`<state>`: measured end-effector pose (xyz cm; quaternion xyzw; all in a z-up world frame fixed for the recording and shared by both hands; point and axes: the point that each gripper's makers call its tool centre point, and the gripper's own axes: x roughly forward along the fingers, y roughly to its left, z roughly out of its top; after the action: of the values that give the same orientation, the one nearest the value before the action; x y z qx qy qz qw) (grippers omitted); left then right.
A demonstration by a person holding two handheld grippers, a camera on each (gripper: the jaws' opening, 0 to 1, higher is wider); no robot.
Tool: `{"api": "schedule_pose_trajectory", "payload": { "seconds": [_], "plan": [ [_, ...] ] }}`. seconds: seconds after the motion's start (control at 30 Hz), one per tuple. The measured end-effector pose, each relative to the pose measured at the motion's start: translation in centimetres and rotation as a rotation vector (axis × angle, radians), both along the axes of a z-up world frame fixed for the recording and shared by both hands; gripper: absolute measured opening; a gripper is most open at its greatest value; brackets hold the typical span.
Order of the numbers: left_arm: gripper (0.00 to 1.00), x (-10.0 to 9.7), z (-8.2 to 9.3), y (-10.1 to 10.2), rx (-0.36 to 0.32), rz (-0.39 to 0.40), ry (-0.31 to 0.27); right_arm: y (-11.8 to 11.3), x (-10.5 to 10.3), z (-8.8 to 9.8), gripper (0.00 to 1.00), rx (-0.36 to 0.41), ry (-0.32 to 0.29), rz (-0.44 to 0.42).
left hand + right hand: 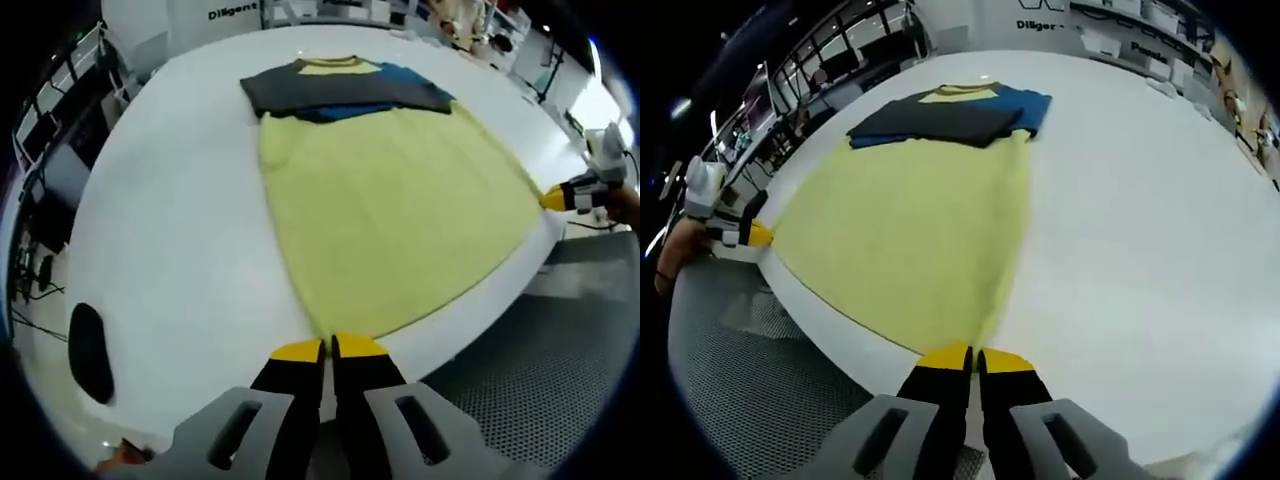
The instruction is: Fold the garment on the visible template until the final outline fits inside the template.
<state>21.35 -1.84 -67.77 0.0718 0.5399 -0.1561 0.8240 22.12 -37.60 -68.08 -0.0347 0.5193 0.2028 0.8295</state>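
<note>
While garment (390,215) lies flat, both grippers clamp hem corners.

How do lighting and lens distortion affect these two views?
Left gripper view: fisheye bows the white table edge; even light, the garment sharp. Right gripper view: same bowing, bright table nearly washed out, background shelving soft.
</note>
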Motion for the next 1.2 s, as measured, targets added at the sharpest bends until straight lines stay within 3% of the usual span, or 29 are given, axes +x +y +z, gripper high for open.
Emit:
{"api": "schedule_pose_trajectory", "payload": {
  "seconds": [0.23,0.5,1.2],
  "plan": [
    [0.02,-1.0,-0.1,-0.1,0.023,-0.041,0.043,0.0,-1.5,0.3,0.0,-0.014,0.038,0.031],
    [0.02,-2.1,-0.2,-0.5,-0.007,-0.059,0.085,-0.3,-2.6,0.0,0.0,-0.023,0.071,0.033],
    [0.01,-4.4,-0.3,-1.0,0.0,-0.124,0.163,-0.6,-4.9,0.0,0.0,-0.047,0.135,0.054]
  ]
}}
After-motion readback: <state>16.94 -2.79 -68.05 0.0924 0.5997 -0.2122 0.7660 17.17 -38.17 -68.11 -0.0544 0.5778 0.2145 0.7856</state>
